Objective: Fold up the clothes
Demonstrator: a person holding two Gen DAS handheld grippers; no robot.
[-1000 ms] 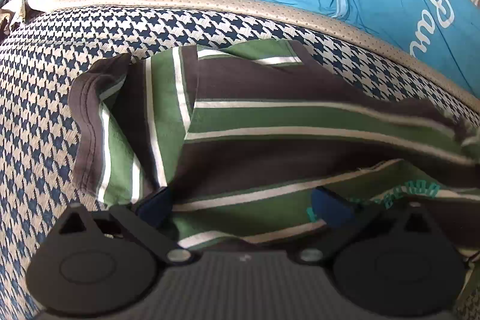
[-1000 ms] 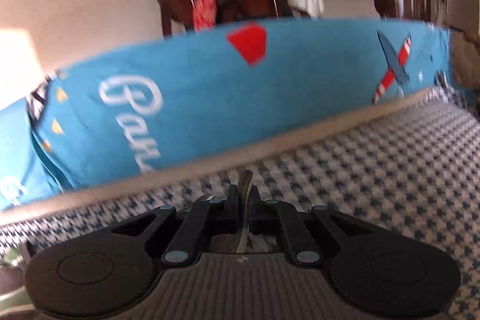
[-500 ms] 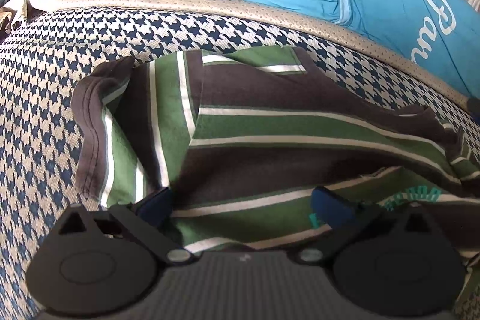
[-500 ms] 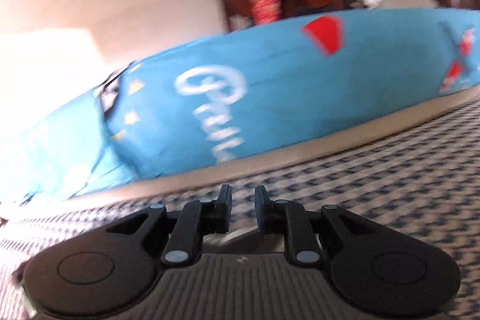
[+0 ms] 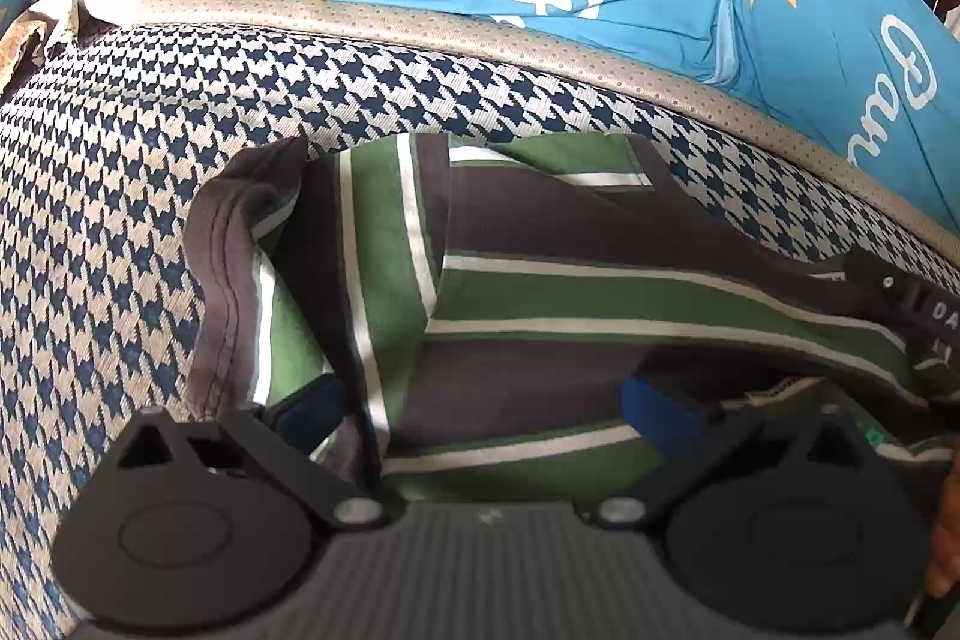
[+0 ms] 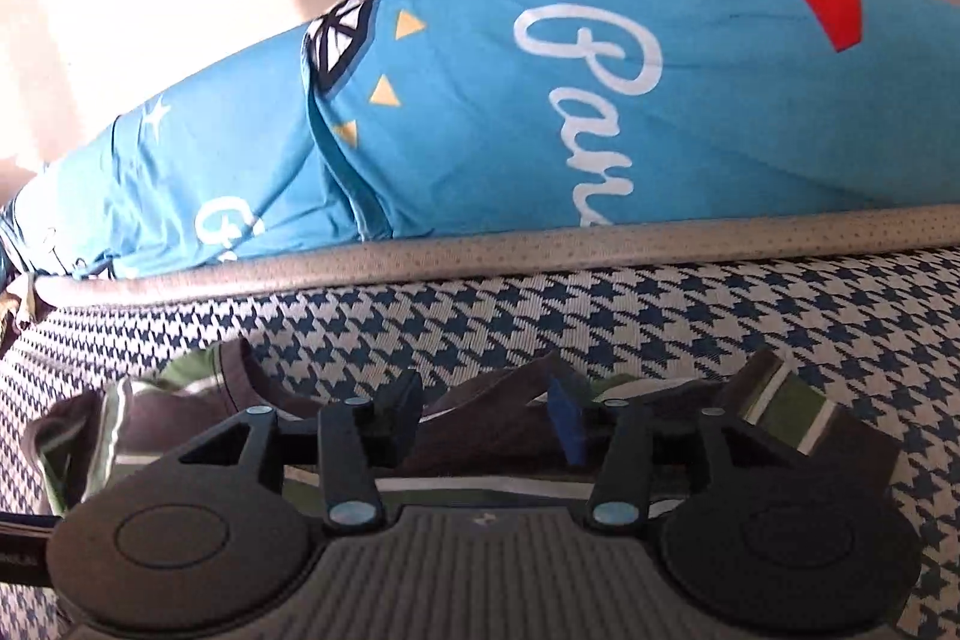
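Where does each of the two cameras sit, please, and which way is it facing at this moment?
Left wrist: on the left gripper, looking down along its open fingers at the striped shirt on the houndstooth surface; a bit of a hand shows at right.
Right wrist: on the right gripper, low and level, open fingers over the shirt's edge, facing the blue cushion.
Shared: shirt, houndstooth surface, blue cushion.

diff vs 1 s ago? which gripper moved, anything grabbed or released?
The right gripper moved. A second ago it was shut on a thin fold of cloth and raised, facing the blue pillow. Now it is open, low over the striped shirt, having let the fold go. The left gripper stayed open over the shirt's near edge, gripping nothing. The shirt still lies partly folded on the houndstooth surface.
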